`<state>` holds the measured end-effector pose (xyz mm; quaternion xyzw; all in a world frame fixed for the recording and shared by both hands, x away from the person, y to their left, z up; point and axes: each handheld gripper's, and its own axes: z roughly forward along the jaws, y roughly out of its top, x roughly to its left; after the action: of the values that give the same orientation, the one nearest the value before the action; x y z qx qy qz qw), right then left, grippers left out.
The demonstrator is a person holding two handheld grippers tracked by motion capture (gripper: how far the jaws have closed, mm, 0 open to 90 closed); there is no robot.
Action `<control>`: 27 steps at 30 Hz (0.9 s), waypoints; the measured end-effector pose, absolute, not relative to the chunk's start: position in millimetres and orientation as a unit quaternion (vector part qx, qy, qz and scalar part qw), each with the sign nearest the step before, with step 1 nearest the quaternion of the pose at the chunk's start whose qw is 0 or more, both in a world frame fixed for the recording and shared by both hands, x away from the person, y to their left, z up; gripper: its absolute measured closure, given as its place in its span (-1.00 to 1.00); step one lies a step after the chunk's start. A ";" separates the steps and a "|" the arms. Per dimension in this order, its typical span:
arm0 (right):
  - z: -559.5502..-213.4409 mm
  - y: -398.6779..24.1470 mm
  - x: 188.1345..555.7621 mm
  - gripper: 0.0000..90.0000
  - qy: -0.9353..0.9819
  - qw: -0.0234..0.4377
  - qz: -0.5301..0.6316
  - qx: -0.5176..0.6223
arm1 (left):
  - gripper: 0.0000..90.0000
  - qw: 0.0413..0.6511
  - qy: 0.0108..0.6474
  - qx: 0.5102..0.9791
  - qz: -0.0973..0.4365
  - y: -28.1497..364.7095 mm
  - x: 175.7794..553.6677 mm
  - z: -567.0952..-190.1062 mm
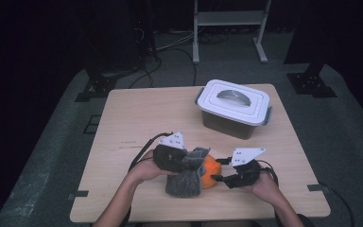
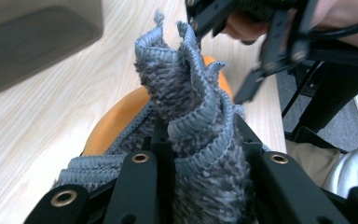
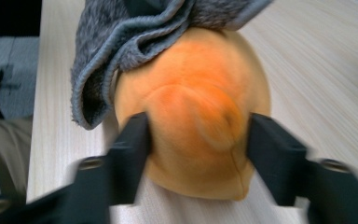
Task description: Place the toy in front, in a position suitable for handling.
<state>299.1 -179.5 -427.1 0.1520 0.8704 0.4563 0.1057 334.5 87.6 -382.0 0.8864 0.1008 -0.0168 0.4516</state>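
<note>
In the high view, the left gripper [image 1: 182, 163] is holding a grey cloth [image 1: 185, 179] against an orange fruit [image 1: 211, 172] near the front edge of the table [image 1: 137, 118], while the right gripper [image 1: 222, 171] is meeting the fruit from the other side. A lidded white box [image 1: 234, 106] is standing well apart behind them.

In the left gripper view, the jaws are clamping a bunched fold of the cloth [image 2: 191, 116], which is draping over the fruit [image 2: 116, 121]. If that hand pulls away too hard, the cloth is likely to drag the fruit sideways.

In the right gripper view, the jaws are flanking the fruit [image 3: 191, 112], their inner faces at its skin, and whether they are pressing cannot be told. The fruit is round and looks soft, so it is at risk of squirting forward or bruising. The cloth [image 3: 121, 42] is hanging close to the left jaw and could get pinched.
</note>
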 end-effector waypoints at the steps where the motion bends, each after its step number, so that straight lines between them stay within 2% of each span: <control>1: -427.8 -178.3 299.8 0.15 0.875 0.117 0.451 0.136 | 0.53 0.454 0.097 0.885 -0.020 86.5 334.2 -380.6; 7: -427.6 -172.9 304.7 0.31 0.873 0.130 0.461 0.090 | 0.53 0.459 0.057 0.886 -0.034 63.6 331.3 -369.5; 11: -427.7 -170.7 302.4 0.41 0.876 0.137 0.456 0.073 | 0.53 0.433 0.046 0.900 -0.025 49.9 333.1 -370.9; 20: -432.8 -190.0 311.5 0.46 0.873 0.113 0.468 0.082 | 0.52 0.448 0.100 0.888 -0.013 94.6 345.6 -375.2; 22: -433.1 -191.2 313.9 0.35 0.870 0.114 0.470 0.090 | 0.52 0.454 0.112 0.884 -0.020 100.1 345.9 -380.3; 25: -428.6 -188.7 313.1 -0.13 0.868 0.093 0.472 0.122 | 0.52 0.457 0.120 0.881 -0.022 101.6 342.8 -386.7; 27: -420.6 -187.2 308.3 -0.30 0.863 0.092 0.481 0.126 | 0.52 0.463 0.118 0.878 -0.028 101.6 341.1 -388.8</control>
<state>308.3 -187.2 -420.6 0.1264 0.8627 0.4810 0.0919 341.1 101.6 -388.8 0.8778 0.1175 -0.0284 0.4634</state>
